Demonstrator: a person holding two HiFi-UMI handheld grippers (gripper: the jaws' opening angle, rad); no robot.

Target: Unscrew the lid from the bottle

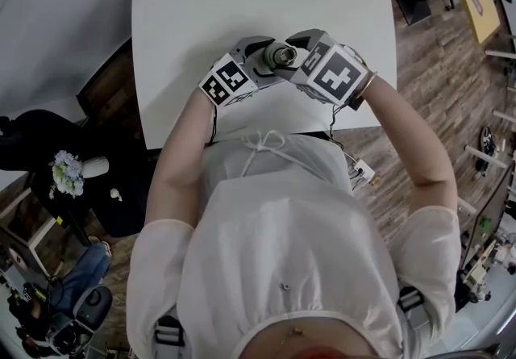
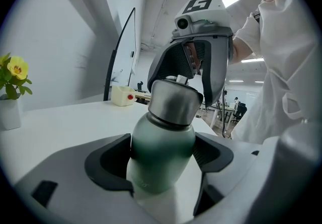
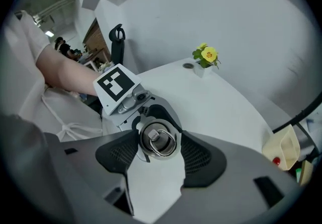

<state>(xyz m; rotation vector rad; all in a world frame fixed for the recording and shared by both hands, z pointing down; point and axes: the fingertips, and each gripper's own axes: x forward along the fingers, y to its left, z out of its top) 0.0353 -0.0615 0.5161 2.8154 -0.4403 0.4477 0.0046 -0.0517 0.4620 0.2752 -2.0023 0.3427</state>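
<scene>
The bottle (image 2: 161,157) has a smooth body with a satin finish. Its lid (image 2: 173,102) is brushed bare metal with a dull sheen and carries a shiny metal ring (image 3: 160,141) on top. The pads (image 3: 118,152) of the right gripper (image 3: 158,143) are matt black with a fine dimpled grid, and its shell looks like smooth grey plastic. The table (image 1: 242,18) is smooth, matt white. The floor (image 1: 427,139) shows wood-grain planks. The person's top (image 1: 282,228) is thin white cloth.
</scene>
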